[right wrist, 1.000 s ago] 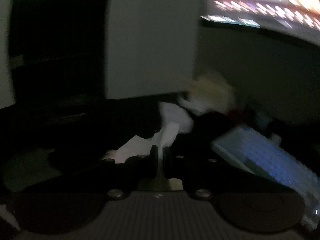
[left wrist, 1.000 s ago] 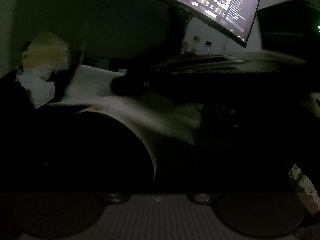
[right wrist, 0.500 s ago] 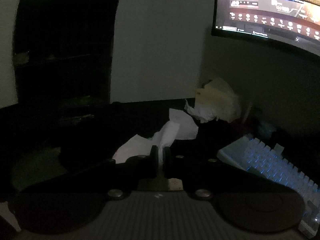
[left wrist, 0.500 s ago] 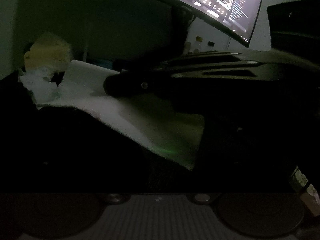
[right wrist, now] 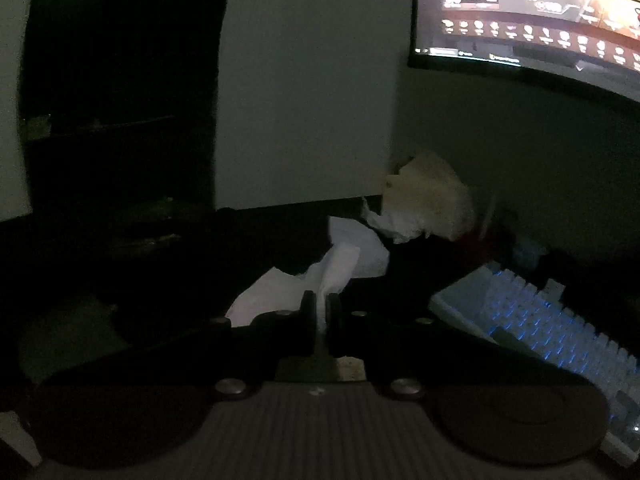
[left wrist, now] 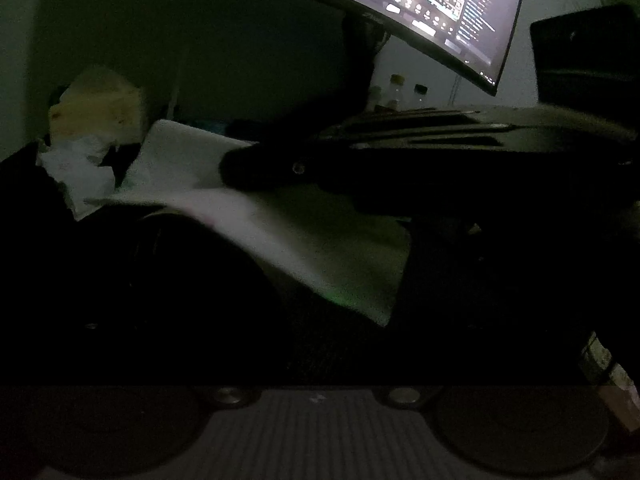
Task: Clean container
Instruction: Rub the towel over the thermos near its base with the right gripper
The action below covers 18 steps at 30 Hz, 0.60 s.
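The scene is very dark. In the left wrist view a dark round container [left wrist: 188, 272] fills the lower left. A white tissue [left wrist: 288, 236] lies draped over its top. My right gripper [left wrist: 240, 170] reaches in from the right, with its tip on the tissue's upper part. In the right wrist view the right gripper [right wrist: 320, 314] is shut on the tissue [right wrist: 336, 268], which sticks up between the pads. The left gripper's fingers are lost in the dark, so their state does not show.
A lit curved monitor [left wrist: 440, 4] hangs over the desk at the back. A blue-lit keyboard [right wrist: 540, 320] lies to the right. Crumpled tissues and a yellowish bag [right wrist: 428, 200] sit by the wall, small bottles [left wrist: 396, 88] stand under the monitor, and a black box [left wrist: 584, 60] is at far right.
The tissue has slid across the container: a pale printed rim that showed a second ago is now covered. The right wrist view has gone from blurred to steady.
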{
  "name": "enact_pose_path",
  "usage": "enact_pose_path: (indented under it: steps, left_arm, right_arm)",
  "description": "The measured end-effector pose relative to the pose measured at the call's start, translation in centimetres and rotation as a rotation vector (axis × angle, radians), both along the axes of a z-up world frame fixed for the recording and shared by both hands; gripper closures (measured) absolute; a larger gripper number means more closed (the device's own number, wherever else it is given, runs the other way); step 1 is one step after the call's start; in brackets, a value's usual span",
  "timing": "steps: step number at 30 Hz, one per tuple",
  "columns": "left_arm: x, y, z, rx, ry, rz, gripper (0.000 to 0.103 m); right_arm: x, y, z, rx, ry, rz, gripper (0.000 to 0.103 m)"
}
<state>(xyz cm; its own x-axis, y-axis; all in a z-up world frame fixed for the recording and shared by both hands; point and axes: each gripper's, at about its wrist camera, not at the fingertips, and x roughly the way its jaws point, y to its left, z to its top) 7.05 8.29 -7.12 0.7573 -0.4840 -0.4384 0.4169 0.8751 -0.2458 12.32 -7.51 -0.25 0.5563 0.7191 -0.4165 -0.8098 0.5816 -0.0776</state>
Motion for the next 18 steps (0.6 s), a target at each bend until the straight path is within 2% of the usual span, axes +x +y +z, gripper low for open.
enact_pose_path:
  steps: [2, 4, 5, 8, 12, 15, 18]
  left_arm:
    - [0.0, 0.0, 0.1, -0.001, 0.004, 0.007, 0.0]
    - [0.1, 0.0, 0.1, 0.0, 0.006, 0.014, 0.0]
    - [0.1, 0.0, 0.1, 0.003, 0.005, 0.016, 0.0]
    - [0.0, -0.2, 0.2, 0.014, 0.002, 0.02, 0.0]
    - [0.1, -0.3, 0.2, 0.018, 0.004, 0.026, 0.0]
    - [0.1, -0.3, 0.2, 0.018, 0.004, 0.025, 0.0]
    - [0.1, -0.3, 0.2, 0.016, 0.002, 0.024, 0.0]
  right_arm:
    - [2.1, -0.6, -0.2, -0.013, 0.02, -0.135, 0.095]
    - [4.1, -1.1, -0.5, -0.046, 0.004, -0.262, 0.095]
    - [4.7, -1.2, -0.6, -0.043, 0.01, -0.289, 0.096]
    - [2.9, -0.9, -0.3, -0.013, 0.015, -0.191, 0.096]
    - [-2.1, 0.8, 0.2, -0.027, -0.087, 0.034, 0.096]
    - [-0.8, 1.0, 0.1, -0.034, -0.07, -0.002, 0.096]
    - [2.9, -0.1, -0.5, -0.036, -0.027, -0.151, 0.096]
